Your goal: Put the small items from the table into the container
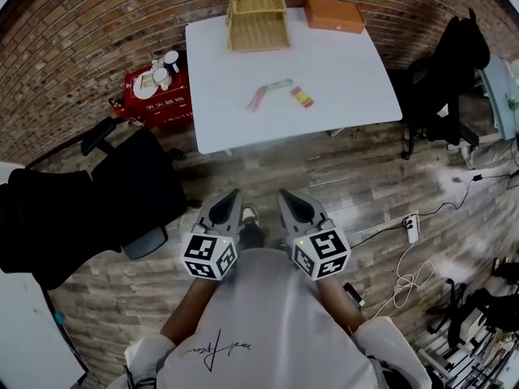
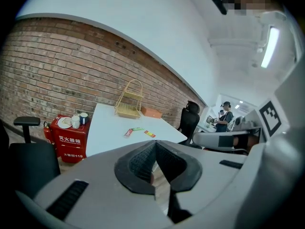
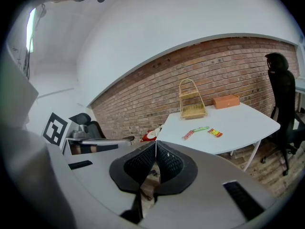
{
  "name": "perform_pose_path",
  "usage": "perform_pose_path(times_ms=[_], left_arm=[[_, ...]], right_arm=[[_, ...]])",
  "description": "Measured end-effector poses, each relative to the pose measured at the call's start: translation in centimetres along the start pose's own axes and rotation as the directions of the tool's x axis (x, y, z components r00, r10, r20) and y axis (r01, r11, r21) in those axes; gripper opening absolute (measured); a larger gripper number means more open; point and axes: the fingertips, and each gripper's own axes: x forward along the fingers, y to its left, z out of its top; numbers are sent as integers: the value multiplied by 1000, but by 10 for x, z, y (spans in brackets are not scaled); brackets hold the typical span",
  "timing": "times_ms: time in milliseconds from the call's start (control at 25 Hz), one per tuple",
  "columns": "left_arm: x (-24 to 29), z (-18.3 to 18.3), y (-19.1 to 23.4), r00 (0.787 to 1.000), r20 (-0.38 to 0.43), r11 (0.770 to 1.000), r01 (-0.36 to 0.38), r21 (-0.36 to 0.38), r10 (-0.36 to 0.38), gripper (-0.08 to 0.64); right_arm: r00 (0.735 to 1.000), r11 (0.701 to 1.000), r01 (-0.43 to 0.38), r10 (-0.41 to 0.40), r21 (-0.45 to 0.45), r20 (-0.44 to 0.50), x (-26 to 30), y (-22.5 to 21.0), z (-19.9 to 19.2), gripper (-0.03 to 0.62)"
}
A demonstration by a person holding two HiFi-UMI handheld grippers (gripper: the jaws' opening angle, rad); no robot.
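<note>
On the white table (image 1: 340, 104) lie three small packets: a pink one (image 1: 256, 100), a green one (image 1: 277, 86) and a red-and-yellow one (image 1: 302, 96). They show again as the pink packet (image 3: 188, 135), green packet (image 3: 200, 129) and red-and-yellow packet (image 3: 215, 133). A wicker basket (image 1: 257, 13) stands at the table's far edge; the basket (image 2: 128, 100) also appears in the left gripper view. My left gripper (image 1: 232, 198) and right gripper (image 1: 289, 198) are both shut and empty, held side by side over the floor, well short of the table.
An orange box (image 1: 334, 14) lies at the table's far right corner. A red cabinet (image 1: 154, 96) with cups stands left of the table. Black office chairs sit at the left (image 1: 89, 201) and right (image 1: 446, 79). A power strip and cable (image 1: 411, 229) lie on the wooden floor. A person (image 2: 224, 118) stands far off.
</note>
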Motion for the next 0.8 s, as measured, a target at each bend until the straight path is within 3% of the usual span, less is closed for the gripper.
perform_pose_path(times_ms=[200,800], left_arm=[[9,16,18,1000,24,1000,12,16,-12,11],[22,35,60,1000,24,1000,15,5,-15,11]], right_arm=[[1000,996,28,-28,-81,2,21,5,14,21],[998,992,63,-61,-106,19,54,6,33,21]])
